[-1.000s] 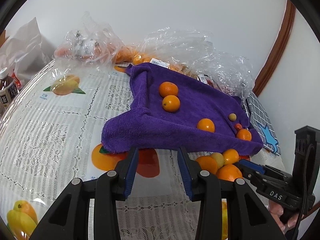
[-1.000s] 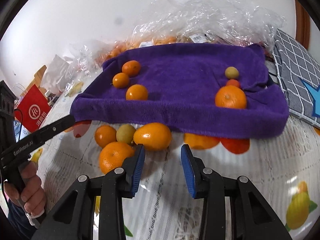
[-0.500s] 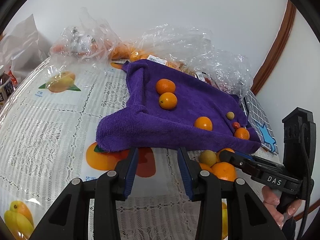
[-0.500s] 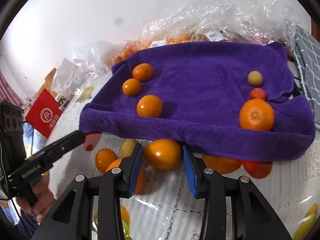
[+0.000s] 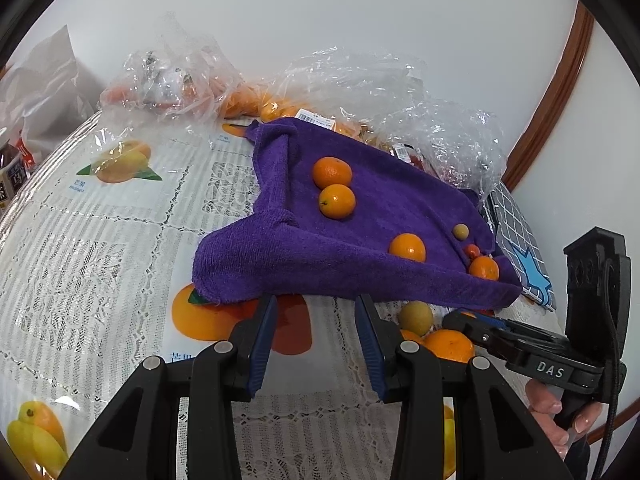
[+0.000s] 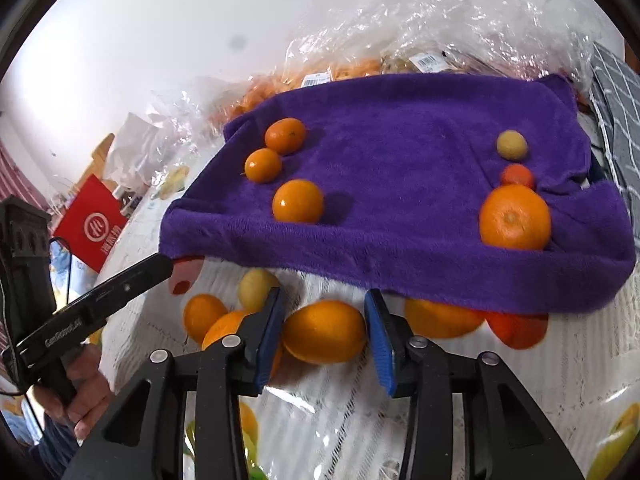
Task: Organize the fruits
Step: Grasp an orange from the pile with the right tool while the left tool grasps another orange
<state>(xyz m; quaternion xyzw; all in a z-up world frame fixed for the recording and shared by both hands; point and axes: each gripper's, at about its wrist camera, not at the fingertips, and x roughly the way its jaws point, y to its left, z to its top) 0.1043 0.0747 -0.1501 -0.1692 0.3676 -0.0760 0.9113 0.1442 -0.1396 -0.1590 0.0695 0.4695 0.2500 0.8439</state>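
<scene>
A purple towel [image 6: 400, 168] [image 5: 360, 240] lies on the table with several oranges and small fruits on it. Loose fruits lie in front of its near edge. My right gripper [image 6: 324, 336] is open, its blue pads on either side of an oval orange fruit [image 6: 324, 336] on the tablecloth. Beside it lie two more oranges [image 6: 204, 314] and a yellow-green fruit [image 6: 256, 286]. My left gripper [image 5: 316, 340] is open and empty, low over the tablecloth before the towel's left corner. The right gripper also shows in the left wrist view [image 5: 480, 330].
Clear plastic bags [image 5: 360, 88] with more oranges lie behind the towel. A grey checked cloth [image 5: 516, 248] lies at the right. A red bag [image 6: 92, 228] and bottles [image 5: 12, 168] stand at the table's left side. The tablecloth [image 5: 100, 240] has fruit prints.
My right gripper has moved forward and down until the oval orange fruit sits between its open pads. My left gripper has shifted a little.
</scene>
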